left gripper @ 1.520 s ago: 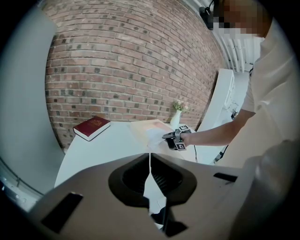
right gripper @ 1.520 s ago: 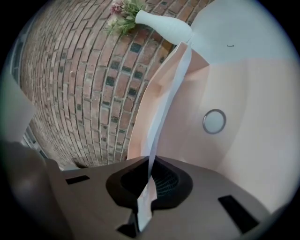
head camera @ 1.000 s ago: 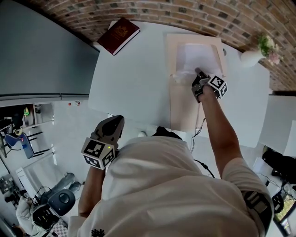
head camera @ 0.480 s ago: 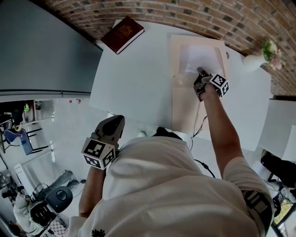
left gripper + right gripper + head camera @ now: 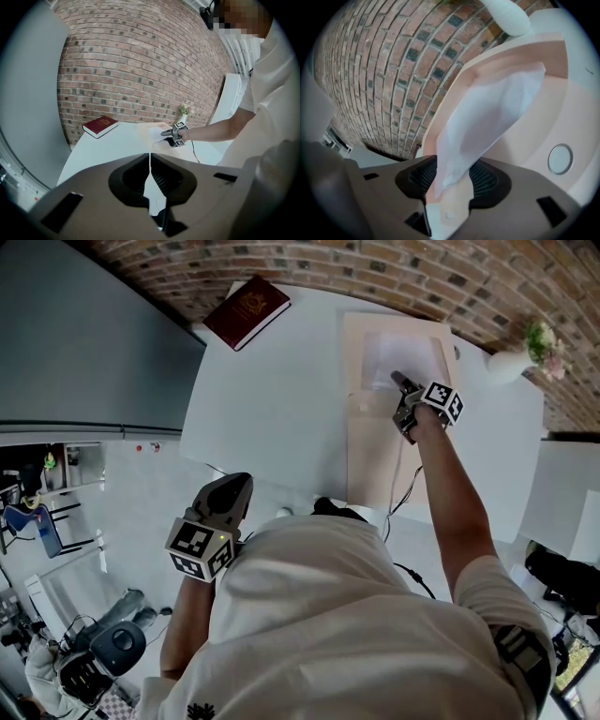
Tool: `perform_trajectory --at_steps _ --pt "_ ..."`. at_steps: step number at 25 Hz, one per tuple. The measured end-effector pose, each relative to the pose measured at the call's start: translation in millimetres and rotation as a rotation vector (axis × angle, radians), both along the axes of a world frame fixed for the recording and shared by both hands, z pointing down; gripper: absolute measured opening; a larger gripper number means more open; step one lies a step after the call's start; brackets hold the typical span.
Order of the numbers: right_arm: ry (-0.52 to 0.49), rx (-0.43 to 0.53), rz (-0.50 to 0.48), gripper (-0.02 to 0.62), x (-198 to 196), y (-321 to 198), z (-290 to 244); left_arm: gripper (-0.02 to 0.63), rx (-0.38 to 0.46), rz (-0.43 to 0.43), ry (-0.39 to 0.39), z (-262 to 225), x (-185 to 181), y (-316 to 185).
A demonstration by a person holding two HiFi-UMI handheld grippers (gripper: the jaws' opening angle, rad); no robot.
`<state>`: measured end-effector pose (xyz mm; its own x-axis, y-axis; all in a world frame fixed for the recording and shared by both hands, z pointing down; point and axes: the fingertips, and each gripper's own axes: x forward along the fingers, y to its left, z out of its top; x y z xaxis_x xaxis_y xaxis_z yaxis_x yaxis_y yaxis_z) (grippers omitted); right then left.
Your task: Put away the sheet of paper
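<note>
Close to the body, the left gripper (image 5: 232,489) hangs off the white table (image 5: 272,399), jaws together, empty. Farther out, the right gripper (image 5: 398,381) has just been opening, its jaws now apart around a corner of the sheet of paper (image 5: 405,351). The sheet lies on the peach folder (image 5: 375,451), its near edge partly hidden by the gripper.

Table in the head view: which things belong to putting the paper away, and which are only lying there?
For the job: sheet of paper; peach folder beneath it; right gripper, whose jaws have just been opening, the sheet's corner between them, not pressed.
Only lying there: red book; vase of flowers.
</note>
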<state>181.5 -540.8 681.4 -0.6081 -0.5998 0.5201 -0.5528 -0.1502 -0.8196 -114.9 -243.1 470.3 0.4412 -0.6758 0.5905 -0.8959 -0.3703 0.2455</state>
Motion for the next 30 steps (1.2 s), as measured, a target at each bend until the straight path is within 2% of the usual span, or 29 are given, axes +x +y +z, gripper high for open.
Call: perform_trajectory --at_steps 6,12,22,30 --pt "0.105 -0.056 -0.140 0.233 -1 11 1 0.029 0.014 0.000 0.017 -1 -5 4" --pt "0.179 -0.074 -0.211 0.244 0 22 -3 0.029 0.019 0.006 0.028 -1 -12 17" --pt "0.219 -0.069 -0.223 0.252 -6 46 -14 0.029 0.038 0.016 0.049 -3 -27 36" --pt "0.249 -0.022 -0.205 0.250 -8 85 -28 0.029 0.065 0.065 0.061 -5 -34 59"
